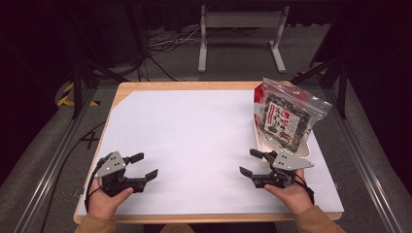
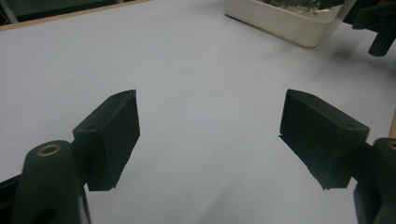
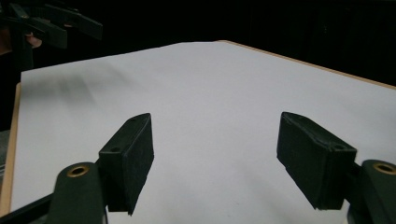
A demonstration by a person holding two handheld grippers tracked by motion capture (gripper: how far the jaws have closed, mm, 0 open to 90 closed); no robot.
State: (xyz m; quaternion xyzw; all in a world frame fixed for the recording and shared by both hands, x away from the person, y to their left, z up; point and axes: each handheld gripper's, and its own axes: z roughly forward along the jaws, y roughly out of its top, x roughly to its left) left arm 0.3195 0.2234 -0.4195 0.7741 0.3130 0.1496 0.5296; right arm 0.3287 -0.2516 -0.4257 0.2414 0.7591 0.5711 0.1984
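A clear zip bag (image 1: 285, 112) with a dark, red-labelled snack pack inside leans in a white tray (image 1: 305, 151) at the table's right side. My right gripper (image 1: 251, 162) rests open just in front of the tray, jaws wide apart over bare white paper (image 3: 210, 116). At the front left my left gripper (image 1: 144, 165) is open too, nothing between its jaws (image 2: 210, 140). In the left gripper view the tray (image 2: 280, 21) lies far off at the top, with the right gripper (image 2: 378, 23) beside it. The left gripper (image 3: 46, 23) appears at the top left of the right gripper view.
A large white sheet (image 1: 204, 141) covers the wooden table (image 1: 184, 86). Beyond the table's far edge stand a white metal frame (image 1: 240, 34) and loose cables (image 1: 165, 46) on grey floor. Metal rails (image 1: 53, 160) run along both sides.
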